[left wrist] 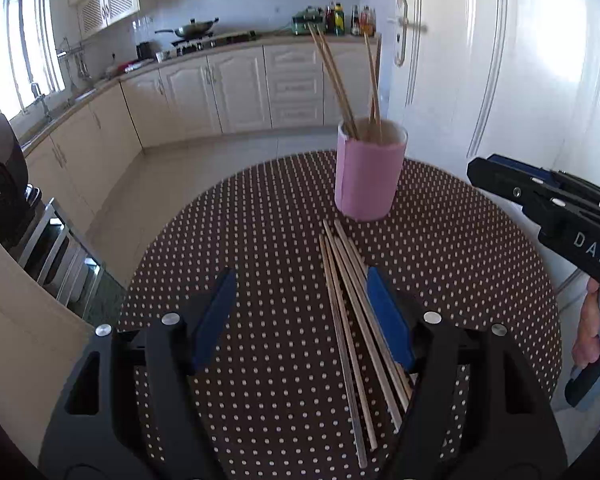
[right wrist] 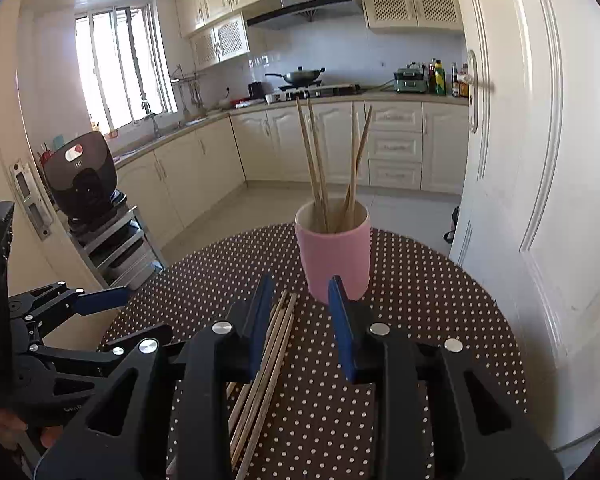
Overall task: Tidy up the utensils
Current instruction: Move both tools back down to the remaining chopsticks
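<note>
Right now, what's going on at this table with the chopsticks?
A person is sorting chopsticks with a handheld gripper in each hand. Four chopsticks already stand in the pink cup on the polka-dot table. Several loose chopsticks lie flat in front of the cup. The left gripper is open, with the chopsticks lying by its right finger. The right gripper is open too, holding nothing. No chopstick is lifted yet.

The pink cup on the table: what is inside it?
Four wooden chopsticks stand inside the pink cup, leaning against its rim. Their lower ends and the cup's bottom are hidden by its wall.
</note>
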